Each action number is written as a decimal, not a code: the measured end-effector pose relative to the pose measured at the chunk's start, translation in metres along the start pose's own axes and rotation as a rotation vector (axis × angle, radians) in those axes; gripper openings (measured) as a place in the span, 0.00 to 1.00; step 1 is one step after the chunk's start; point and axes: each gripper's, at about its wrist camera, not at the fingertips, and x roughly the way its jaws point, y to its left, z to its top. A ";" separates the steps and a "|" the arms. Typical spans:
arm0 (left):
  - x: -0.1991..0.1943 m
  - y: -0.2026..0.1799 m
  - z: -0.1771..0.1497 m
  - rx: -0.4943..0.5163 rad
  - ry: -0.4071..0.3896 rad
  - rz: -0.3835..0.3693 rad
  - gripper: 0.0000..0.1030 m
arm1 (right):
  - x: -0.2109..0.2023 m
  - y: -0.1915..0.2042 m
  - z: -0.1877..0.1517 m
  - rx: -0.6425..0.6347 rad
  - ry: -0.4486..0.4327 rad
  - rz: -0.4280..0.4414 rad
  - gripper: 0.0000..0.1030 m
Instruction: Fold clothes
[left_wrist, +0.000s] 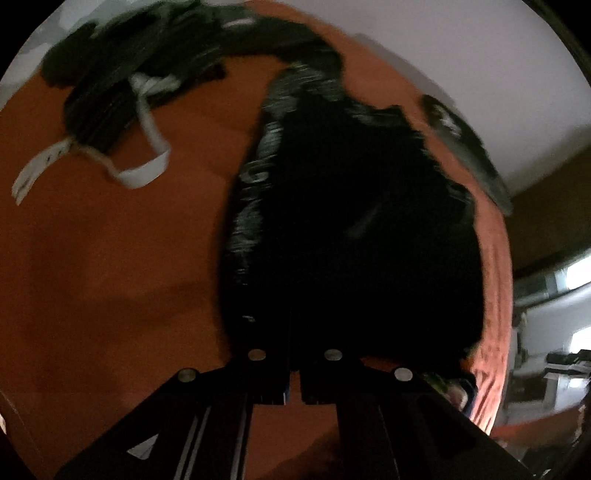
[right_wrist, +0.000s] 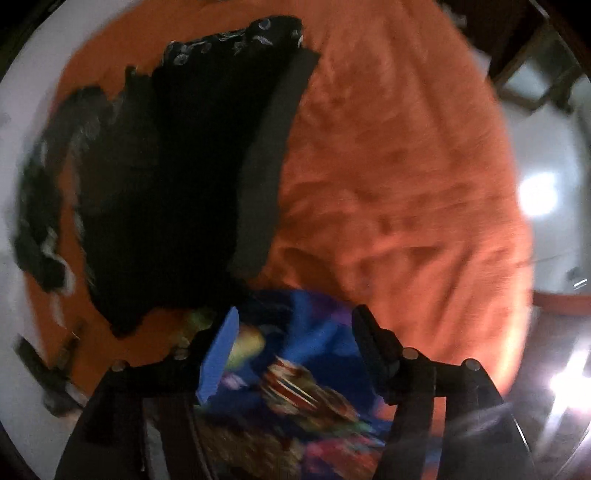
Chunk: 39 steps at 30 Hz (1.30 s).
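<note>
A black garment (left_wrist: 351, 240) with a pale print along its edge lies stretched over the orange bedsheet (left_wrist: 92, 258). It runs straight up from my left gripper (left_wrist: 293, 369), whose fingers are pressed together on its near edge. In the right wrist view the same black garment (right_wrist: 166, 177) lies at the left, with a grey band (right_wrist: 269, 166) along its side. My right gripper (right_wrist: 295, 317) stands open, its blue pad (right_wrist: 218, 358) and black finger (right_wrist: 373, 347) wide apart. It hovers over a colourful blue printed garment (right_wrist: 306, 373). Both views are blurred.
A heap of dark clothes with a white strap (left_wrist: 122, 92) lies at the far left of the bed. Another dark patterned piece (left_wrist: 465, 147) hangs at the bed's right edge. Wrinkled orange sheet (right_wrist: 406, 184) spreads to the right. White wall and floor surround the bed.
</note>
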 end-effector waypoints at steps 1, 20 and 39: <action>-0.002 -0.004 0.005 0.017 -0.004 -0.013 0.04 | -0.013 0.010 -0.004 -0.054 -0.013 -0.024 0.68; 0.098 -0.243 -0.040 0.731 0.321 -0.124 0.21 | 0.101 -0.066 0.060 0.215 -0.153 0.459 0.72; 0.165 -0.295 -0.098 0.935 0.224 0.243 0.17 | 0.069 -0.125 0.040 0.213 -0.273 0.140 0.72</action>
